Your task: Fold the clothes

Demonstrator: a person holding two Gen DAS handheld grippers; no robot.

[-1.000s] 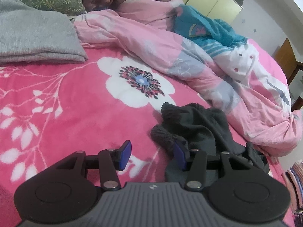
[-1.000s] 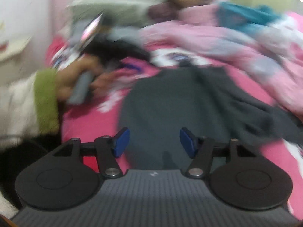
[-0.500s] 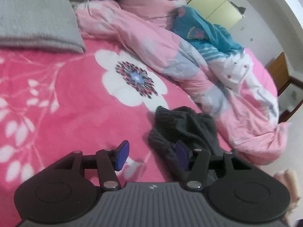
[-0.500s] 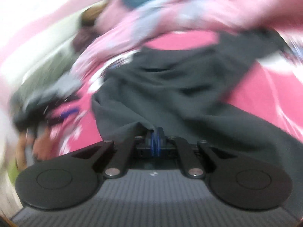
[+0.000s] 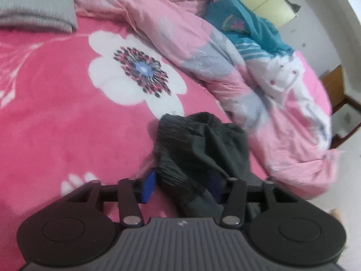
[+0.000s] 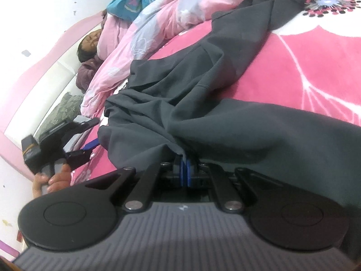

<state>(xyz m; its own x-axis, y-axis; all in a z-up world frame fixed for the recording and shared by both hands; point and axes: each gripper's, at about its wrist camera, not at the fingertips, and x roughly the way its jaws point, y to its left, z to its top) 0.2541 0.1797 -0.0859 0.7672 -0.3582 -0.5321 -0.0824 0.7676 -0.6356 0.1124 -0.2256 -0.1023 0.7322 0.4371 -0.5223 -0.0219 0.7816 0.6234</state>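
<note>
A dark grey garment [image 6: 203, 103] lies crumpled on the pink flowered bed cover [image 6: 315, 72]. My right gripper [image 6: 185, 173] is shut on an edge of it and lifts the cloth, with the view tilted. In the left wrist view my left gripper [image 5: 181, 186] is open, its blue pads on either side of the garment's ribbed end [image 5: 178, 149], which lies between the jaws. The left gripper also shows in the right wrist view [image 6: 88, 140], held by a hand at the left.
A rumpled pink quilt [image 5: 237, 72] with a teal garment [image 5: 248, 27] runs along the far side. A person [image 6: 90, 43] lies under it by the headboard. A folded grey blanket [image 5: 38, 6] is at the top left. The bed edge and floor [image 5: 352, 149] are at the right.
My right gripper went from open to shut on the garment's edge and tilted, lifting the cloth. My left gripper moved forward so the ribbed end now sits between its open jaws.
</note>
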